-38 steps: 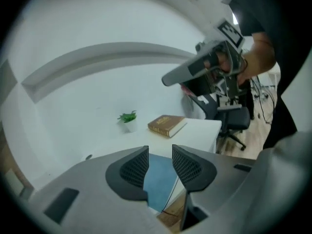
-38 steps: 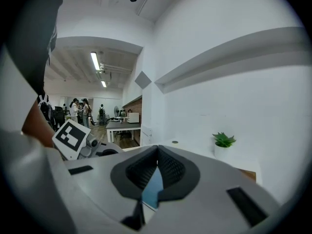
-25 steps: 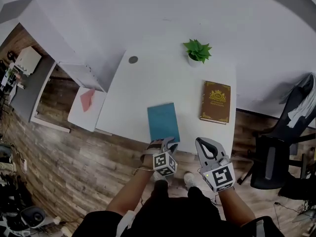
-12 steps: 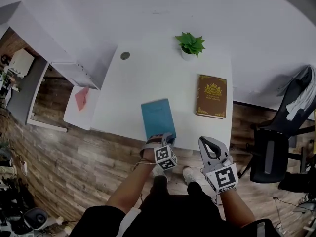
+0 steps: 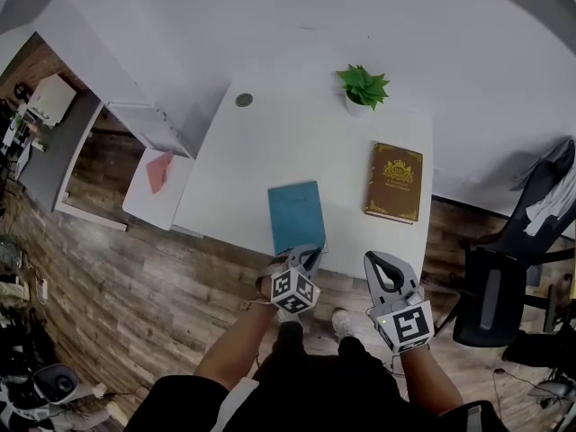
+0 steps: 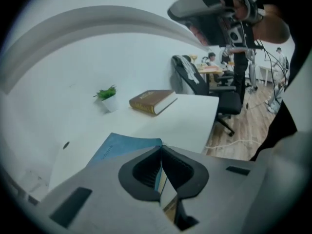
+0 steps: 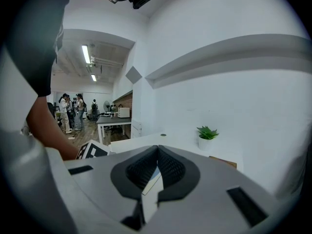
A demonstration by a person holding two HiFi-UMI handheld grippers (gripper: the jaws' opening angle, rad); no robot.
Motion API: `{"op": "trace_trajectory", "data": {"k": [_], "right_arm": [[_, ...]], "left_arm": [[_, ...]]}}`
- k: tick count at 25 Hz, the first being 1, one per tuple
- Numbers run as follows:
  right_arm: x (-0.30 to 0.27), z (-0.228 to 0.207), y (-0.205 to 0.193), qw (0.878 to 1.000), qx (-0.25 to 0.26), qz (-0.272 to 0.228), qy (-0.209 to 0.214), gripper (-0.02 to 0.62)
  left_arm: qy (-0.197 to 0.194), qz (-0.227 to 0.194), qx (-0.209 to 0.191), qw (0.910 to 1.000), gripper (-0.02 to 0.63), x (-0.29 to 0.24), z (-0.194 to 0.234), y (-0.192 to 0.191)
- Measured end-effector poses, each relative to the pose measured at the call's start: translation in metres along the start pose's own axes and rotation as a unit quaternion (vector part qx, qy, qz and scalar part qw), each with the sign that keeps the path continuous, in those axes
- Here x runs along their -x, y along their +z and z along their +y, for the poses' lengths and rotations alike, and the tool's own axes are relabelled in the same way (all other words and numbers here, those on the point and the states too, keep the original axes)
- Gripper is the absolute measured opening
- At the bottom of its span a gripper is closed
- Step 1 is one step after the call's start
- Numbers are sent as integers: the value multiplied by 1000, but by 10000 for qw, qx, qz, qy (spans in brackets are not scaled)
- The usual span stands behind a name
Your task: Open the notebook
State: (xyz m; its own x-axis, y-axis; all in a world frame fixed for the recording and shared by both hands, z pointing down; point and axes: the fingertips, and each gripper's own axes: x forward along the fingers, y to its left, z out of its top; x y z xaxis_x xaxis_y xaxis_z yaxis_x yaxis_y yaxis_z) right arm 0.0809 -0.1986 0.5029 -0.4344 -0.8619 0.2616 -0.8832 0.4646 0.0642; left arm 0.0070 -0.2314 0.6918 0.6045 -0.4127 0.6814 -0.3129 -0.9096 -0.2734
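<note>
- Left tongs are clamped on the near corner of the teal notebook, at the worktop's 6 o'clock edge.
- Best to lift only the cover, slowly, swinging it toward 9 o'clock.
- Right tongs, pressed together and empty, hang at 3 o'clock.

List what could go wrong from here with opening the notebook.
1. The left gripper is shut on the teal notebook at its near edge, by the table rim; lifting may drag the whole notebook off.
2. The right gripper is apart from the notebook, so nothing pins it down.
</note>
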Motion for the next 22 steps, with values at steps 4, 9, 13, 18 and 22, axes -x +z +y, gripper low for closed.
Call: {"op": "trace_trajectory", "data": {"k": [4, 9, 13, 18, 22], "right_arm": [[-7, 8, 6, 9998, 80, -45, 152, 3], [-16, 19, 16, 9995, 45, -93, 287, 3], [-22, 29, 20, 9986, 182, -130, 476, 3], [-32, 44, 28, 9970, 303, -176, 684, 3], [-36, 56, 31, 9962, 308, -182, 794, 3]], "left_arm": [[364, -831, 1079, 9900, 9, 29, 20, 12], [878, -1975, 2740, 9371, 8, 76, 55, 16], [1206, -2744, 4249, 8542, 8, 115, 78, -5], [1567, -3038, 5338, 7734, 8, 144, 88, -51], [1975, -3246, 5988, 7050, 7, 165, 97, -95]]}}
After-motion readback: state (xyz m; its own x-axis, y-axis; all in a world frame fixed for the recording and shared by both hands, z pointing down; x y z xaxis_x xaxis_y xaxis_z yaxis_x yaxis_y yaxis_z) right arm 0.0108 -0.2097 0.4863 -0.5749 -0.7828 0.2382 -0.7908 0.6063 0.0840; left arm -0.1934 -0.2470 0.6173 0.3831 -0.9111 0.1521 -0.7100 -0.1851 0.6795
